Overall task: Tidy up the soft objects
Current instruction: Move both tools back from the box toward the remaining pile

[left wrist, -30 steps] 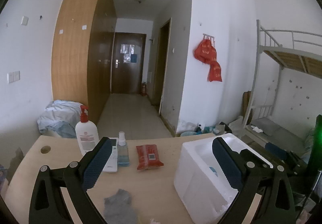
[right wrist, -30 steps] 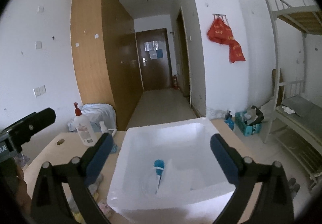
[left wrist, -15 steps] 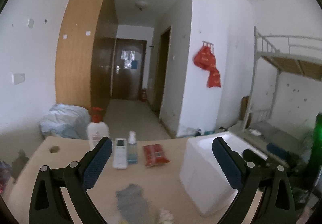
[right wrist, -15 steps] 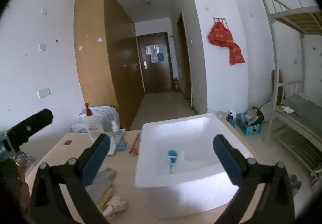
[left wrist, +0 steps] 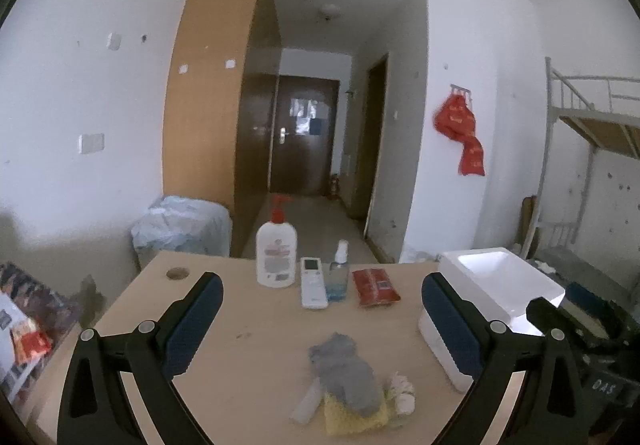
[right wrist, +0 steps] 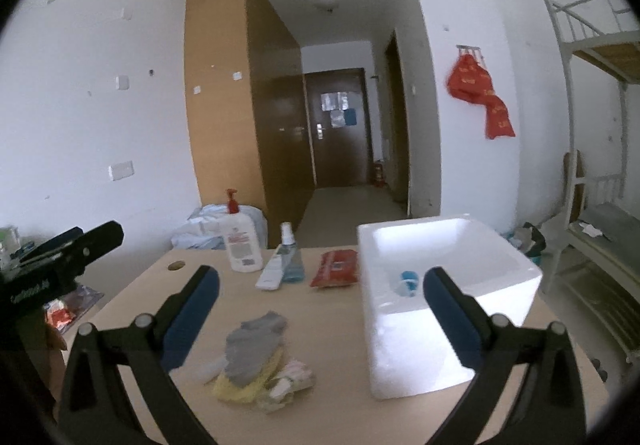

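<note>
1. Room first: I'm looking over a light wood table (left wrist: 256, 357) toward a white-walled hallway with a dark door at the far end, and there's a bunk bed frame off to the right.

2. Left wrist view: my left gripper (left wrist: 320, 317) is spread wide with nothing in it, hanging above the table. The pile of soft things (left wrist: 348, 385) sits near the front edge between my fingers: a grey sock on top, a yellow cloth under it and some pale bits beside it. There's lots of bare tabletop to the left of it. The white foam box (left wrist: 500, 285) sits at the right edge, with my right finger in front of its near corner.

3. Same view, back row: a lotion pump bottle (left wrist: 277, 257), a white remote (left wrist: 313, 283), a small spray bottle (left wrist: 339, 277) and a red packet (left wrist: 374, 287) line the far side, well apart from the pile.

4. Right wrist view: my right gripper (right wrist: 320, 309) is also wide open and holding nothing. The pile (right wrist: 256, 361) is lower left and the box (right wrist: 448, 341) is on the right, with a blue thing (right wrist: 408, 279) inside it. There's clear table between pile and box. The other gripper's body pokes in at the left.
</note>
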`<state>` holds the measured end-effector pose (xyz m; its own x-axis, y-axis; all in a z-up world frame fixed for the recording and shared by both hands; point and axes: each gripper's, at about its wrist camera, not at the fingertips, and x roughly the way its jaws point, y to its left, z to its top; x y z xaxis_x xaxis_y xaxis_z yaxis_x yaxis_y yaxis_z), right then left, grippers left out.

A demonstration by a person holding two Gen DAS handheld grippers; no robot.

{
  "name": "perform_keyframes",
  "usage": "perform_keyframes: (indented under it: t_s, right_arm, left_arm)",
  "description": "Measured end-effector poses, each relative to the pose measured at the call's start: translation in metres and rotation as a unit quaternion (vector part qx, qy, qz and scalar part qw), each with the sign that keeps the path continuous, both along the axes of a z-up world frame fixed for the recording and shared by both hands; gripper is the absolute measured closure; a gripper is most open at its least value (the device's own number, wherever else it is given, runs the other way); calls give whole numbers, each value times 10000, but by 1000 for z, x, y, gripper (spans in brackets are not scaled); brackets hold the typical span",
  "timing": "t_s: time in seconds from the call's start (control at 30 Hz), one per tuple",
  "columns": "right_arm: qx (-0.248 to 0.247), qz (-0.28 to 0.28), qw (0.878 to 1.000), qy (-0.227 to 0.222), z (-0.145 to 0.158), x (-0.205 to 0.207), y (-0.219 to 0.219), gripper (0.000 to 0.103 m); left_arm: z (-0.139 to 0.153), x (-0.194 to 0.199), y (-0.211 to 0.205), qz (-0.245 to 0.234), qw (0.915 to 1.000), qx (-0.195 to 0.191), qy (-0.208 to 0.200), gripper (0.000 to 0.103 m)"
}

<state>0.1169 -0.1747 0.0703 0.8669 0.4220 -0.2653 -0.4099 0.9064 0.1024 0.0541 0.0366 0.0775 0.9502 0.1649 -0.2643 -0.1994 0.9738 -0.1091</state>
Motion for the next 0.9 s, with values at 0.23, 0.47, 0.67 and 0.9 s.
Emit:
perform_keyframes:
  t_s: [0.23, 0.47, 0.67, 0.9]
  right_arm:
    - [-87, 258, 9996, -18, -5, -13, 22, 0]
    - [-178, 386, 9991, 32, -18, -19, 36, 0]
    - [-186, 606, 9980, 27, -35, -27, 45, 0]
    - [-422, 829, 9944, 497, -67, -24, 60, 0]
  left_arm:
    - [-5, -14, 12, 215, 9998, 15, -2, 3]
    - [-22, -17, 18, 273, 9996, 43, 86, 3]
    - [-44, -20, 23, 315, 9993, 29, 180, 3]
    - [-65, -17, 30, 324, 9989, -57, 331, 3]
